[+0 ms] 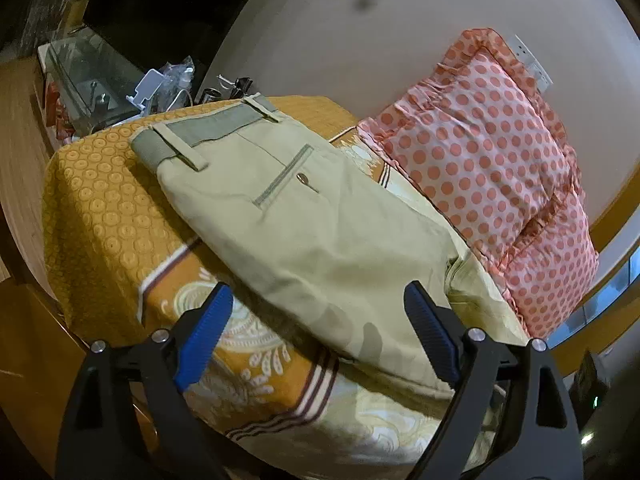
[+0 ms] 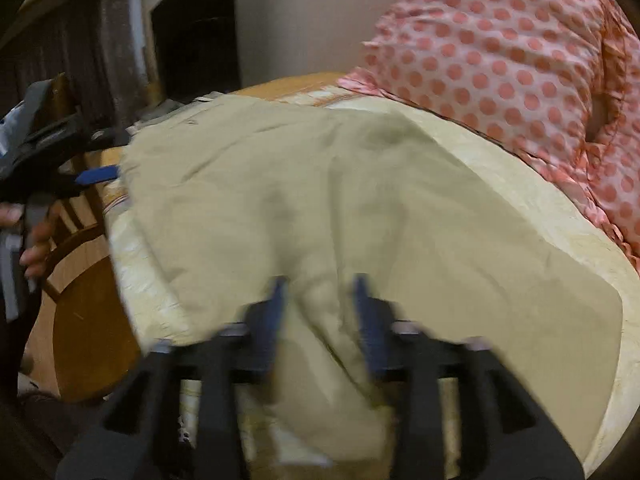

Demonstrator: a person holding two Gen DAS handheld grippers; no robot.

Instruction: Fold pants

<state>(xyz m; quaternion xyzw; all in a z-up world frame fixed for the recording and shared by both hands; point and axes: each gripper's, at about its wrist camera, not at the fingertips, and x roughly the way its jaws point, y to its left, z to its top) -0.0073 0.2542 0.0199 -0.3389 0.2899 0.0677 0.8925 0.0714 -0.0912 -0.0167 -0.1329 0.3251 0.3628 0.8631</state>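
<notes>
Right gripper point(image 2: 319, 300), blue-padded, blurred, pinching a raised ridge of the khaki cotton pants point(image 2: 320, 184); left gripper point(image 1: 318, 320) spread wide, empty, just short of the near fold; long axis running away toward the grey waistband point(image 1: 212, 128); right nearer.

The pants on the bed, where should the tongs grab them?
Probably the near folded edge of the pants, coming in low from the front. That edge overhangs the bedspread toward the open left tongs, while the pillow crowds the far side.
</notes>
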